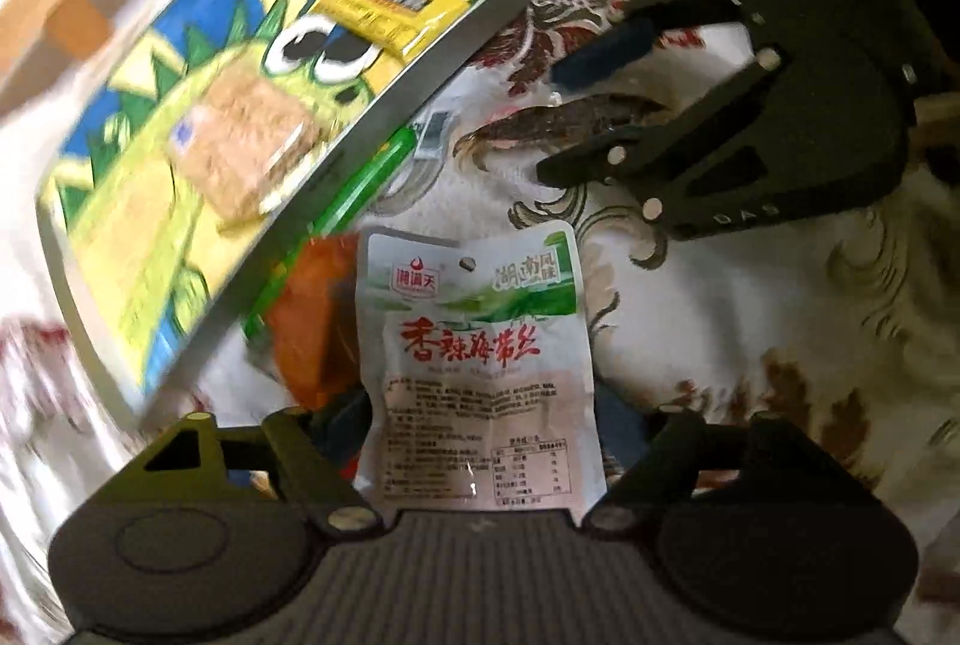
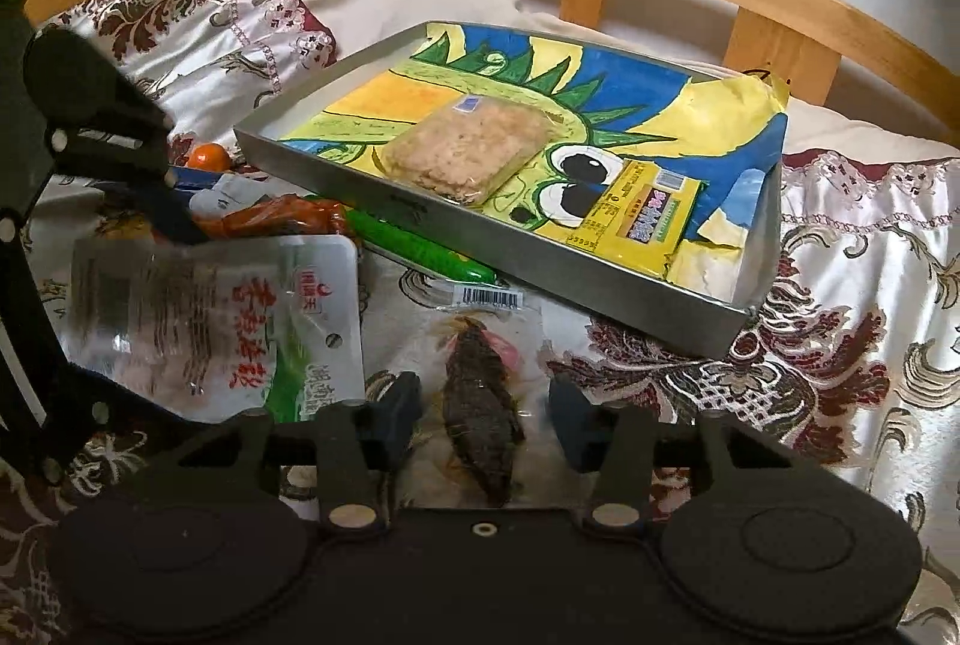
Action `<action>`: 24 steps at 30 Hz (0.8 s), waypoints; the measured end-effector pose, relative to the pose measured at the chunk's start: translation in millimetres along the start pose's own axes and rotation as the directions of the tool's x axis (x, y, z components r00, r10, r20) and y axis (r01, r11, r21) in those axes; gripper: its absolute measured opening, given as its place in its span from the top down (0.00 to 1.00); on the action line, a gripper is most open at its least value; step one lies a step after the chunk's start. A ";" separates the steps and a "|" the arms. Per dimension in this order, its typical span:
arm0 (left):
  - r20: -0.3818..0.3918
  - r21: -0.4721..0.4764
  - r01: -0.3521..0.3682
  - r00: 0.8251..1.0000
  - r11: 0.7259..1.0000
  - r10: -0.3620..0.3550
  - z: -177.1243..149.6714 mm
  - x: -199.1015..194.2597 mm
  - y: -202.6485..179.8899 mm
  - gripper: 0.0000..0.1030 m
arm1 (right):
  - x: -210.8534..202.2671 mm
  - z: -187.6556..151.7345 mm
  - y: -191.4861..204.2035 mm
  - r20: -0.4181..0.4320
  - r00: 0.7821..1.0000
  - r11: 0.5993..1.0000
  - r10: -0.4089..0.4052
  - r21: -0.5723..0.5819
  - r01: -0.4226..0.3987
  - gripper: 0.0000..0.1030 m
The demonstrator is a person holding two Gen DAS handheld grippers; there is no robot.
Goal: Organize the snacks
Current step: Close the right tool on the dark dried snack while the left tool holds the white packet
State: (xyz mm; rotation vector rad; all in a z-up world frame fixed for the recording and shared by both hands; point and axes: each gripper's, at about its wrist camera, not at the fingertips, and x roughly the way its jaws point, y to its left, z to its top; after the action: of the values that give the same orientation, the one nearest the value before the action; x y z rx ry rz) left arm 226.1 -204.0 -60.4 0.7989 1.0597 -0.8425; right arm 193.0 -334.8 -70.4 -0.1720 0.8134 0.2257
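The right claw [image 2: 485, 426] stands part open, its blue pads on either side of a clear fish pack [image 2: 480, 393] on the bed but not touching it. The dark dried fish runs lengthwise straight out from the claw, so the jaws straddle its narrow width; closing them should catch it across the middle. A barcode sticker sits at the pack's far end; its digits are too small to read.

The left claw [image 1: 480, 441] points steeply down over a white-and-green pouch [image 1: 474, 363]. The pouch lies between its fingers, long axis running away from the claw. Whether the pads press on it I cannot tell, as the pouch hides them. Large red Chinese characters cross the pouch, with a small red logo at the top left, green lettering at the top right, and fine print and a nutrition table below, too small to make out.

Beyond both claws, further up the bed, lies a metal tray [image 2: 600, 297] lined with a dinosaur drawing. It already holds a clear-wrapped biscuit block [image 2: 468, 156] and a yellow packet [image 2: 642, 219] with a barcode. Against the tray's near edge lie a green stick [image 2: 420, 249] and orange packs [image 2: 276, 219]. The right claw looks the nearer to the tray.
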 end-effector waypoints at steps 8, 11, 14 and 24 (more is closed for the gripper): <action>0.030 -0.148 0.078 0.997 0.986 -0.074 -9.5 -4.8 5.2 0.16 | -15.0 -2.9 -4.0 0.005 1.000 1.000 0.007 0.000 -0.007 0.44; 0.029 -0.123 0.060 0.998 0.991 -0.057 -9.7 -2.0 -0.3 0.13 | -10.1 -2.0 -5.9 0.022 1.000 1.000 0.003 0.019 -0.004 0.35; 0.028 -0.110 0.059 0.998 0.992 -0.056 -6.5 4.1 -4.1 0.11 | -0.9 -1.3 -6.2 0.024 1.000 0.999 0.012 0.037 -0.013 0.32; 0.005 -0.122 0.020 1.000 0.992 -0.019 -12.0 0.0 -6.2 0.28 | 1.6 -2.8 -3.9 -0.016 1.000 1.000 0.011 0.017 -0.010 0.50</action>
State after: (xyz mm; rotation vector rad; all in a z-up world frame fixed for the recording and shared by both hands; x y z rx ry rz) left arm 215.8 -196.4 -64.7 0.6846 1.1063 -0.7877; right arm 193.1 -339.0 -73.2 -0.1538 0.8325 0.2273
